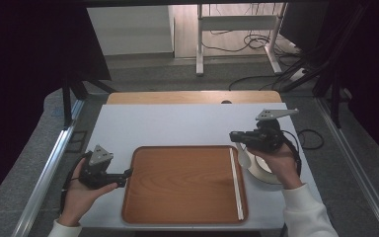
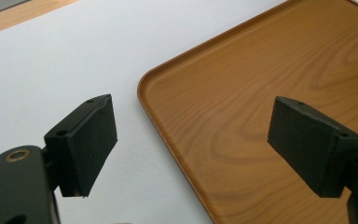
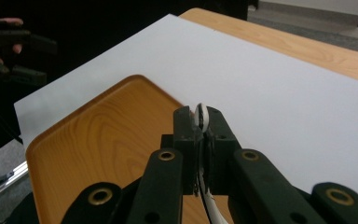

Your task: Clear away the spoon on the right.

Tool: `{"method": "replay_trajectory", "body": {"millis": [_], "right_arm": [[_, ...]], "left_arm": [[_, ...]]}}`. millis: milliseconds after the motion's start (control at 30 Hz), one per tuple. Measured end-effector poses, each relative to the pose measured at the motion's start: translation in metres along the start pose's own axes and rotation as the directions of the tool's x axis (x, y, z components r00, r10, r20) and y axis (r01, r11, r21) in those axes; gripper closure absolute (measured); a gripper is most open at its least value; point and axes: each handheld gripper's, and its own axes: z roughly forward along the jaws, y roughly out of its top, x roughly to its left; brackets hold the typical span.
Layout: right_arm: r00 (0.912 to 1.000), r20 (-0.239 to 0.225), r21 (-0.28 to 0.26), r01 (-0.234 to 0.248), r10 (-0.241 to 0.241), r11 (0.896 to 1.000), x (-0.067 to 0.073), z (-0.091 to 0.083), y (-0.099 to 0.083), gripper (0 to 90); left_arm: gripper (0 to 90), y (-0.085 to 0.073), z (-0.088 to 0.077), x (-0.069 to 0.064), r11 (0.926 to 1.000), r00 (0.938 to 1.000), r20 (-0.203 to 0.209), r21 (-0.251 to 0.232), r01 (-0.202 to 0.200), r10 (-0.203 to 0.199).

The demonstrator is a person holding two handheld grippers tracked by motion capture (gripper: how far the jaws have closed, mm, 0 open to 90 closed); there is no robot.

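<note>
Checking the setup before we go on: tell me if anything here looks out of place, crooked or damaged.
One thing stands out: the white plate is not lying flat. The right gripper pinches its rim and holds it tilted, off the right edge of the wooden tray. The left gripper is open over the tray's corner. Nothing looks spilled or damaged.

The tray [image 1: 177,187] is orange-brown with wood grain. A white plate [image 1: 256,168] sits by its right edge, its rim clamped in the black right gripper [image 3: 200,122]. The left gripper [image 2: 191,144] is black too. The desk [image 1: 177,123] wears a white sheet, tan wood along its far edge.
</note>
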Motion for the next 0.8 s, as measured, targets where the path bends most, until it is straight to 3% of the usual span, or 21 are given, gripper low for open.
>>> {"method": "replay_trajectory", "body": {"millis": [367, 800], "right_arm": [[0.9989, -0.034, 0.082, 0.037, -0.034, 0.996, 0.015, 0.031, -0.006, 85.3], [0.9948, -0.081, 0.192, 0.076, -0.061, 0.978, 0.032, 0.067, -0.018, 85.2]], "left_arm": [[15.0, 0.000, 0.000, 0.000, 1.0000, 1.0000, 0.001, 0.001, -0.001, 0.001], [15.0, 0.000, 0.000, 0.000, 1.0000, 1.0000, 0.001, 0.002, -0.002, 0.002]]}}
